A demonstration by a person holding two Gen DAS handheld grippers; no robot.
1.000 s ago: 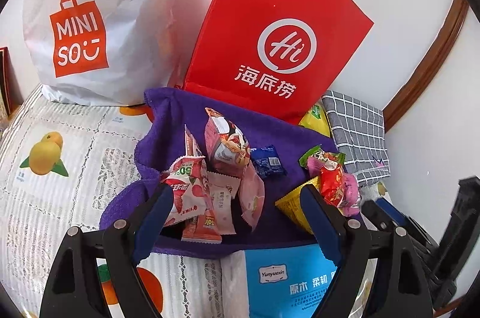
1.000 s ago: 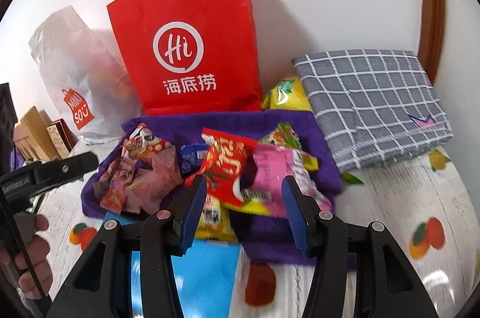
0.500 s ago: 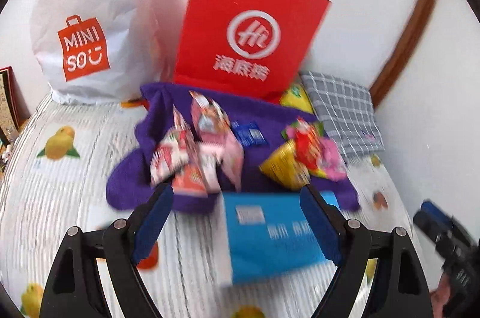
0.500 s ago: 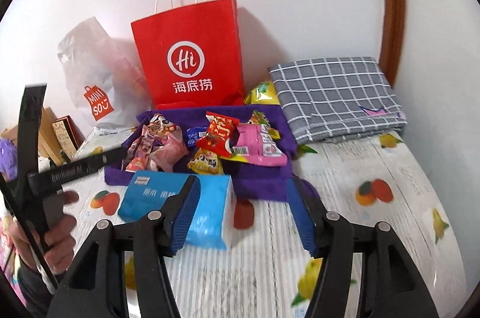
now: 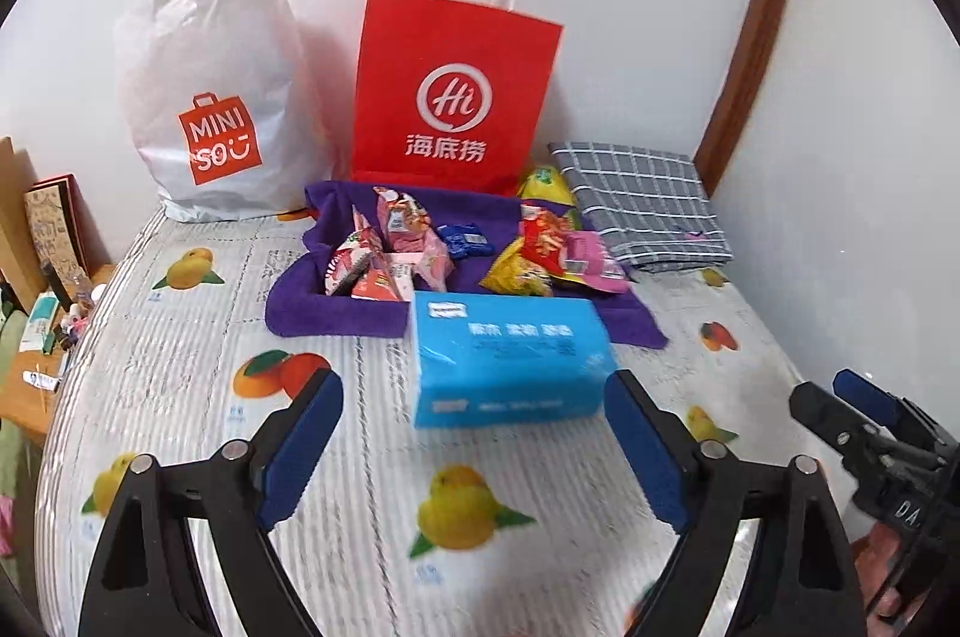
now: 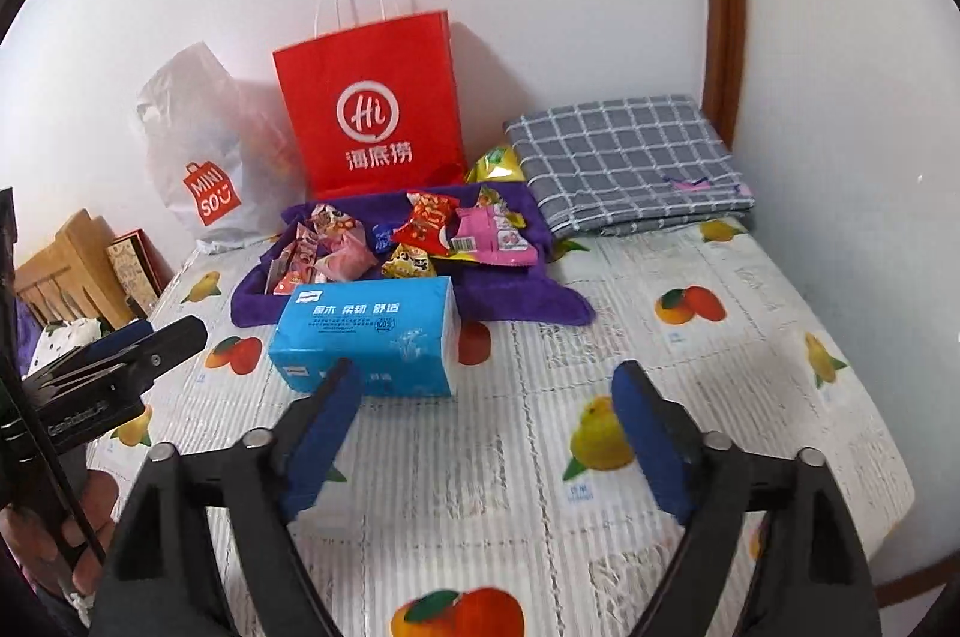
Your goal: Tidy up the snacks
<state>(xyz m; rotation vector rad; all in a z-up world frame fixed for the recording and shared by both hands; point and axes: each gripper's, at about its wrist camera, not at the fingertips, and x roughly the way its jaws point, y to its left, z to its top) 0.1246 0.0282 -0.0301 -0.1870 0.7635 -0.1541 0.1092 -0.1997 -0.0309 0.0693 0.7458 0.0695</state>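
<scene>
Both tools held back from the purple towel (image 5: 360, 319), nothing grasped. Left hand-held gripper (image 5: 474, 433) jaws spread wide, empty, hovering over the fruit-print bed cover (image 5: 180, 337) on the near side of the towel. Right hand-held gripper (image 6: 486, 427) also spread wide, empty, same near side.

Snacks lie on the towel in two piles: pink packets (image 5: 390, 253) on its left half, red/yellow/pink packets (image 5: 552, 259) on its right half, a small blue packet (image 5: 465, 238) between them.

Blue tissue pack (image 5: 510, 361) sits at the towel's near edge, overlapping it. Red paper bag (image 5: 450, 96) stands at the towel's far edge, white Miniso bag (image 5: 222, 96) far-left of the towel, grey checked cloth (image 5: 642, 205) to its right.

Judgement: next is a fresh pick. Approach over the tissue pack, not through it. Take one packet by a crimped edge, top of pile first; foil is slippery and piles shift.
</scene>
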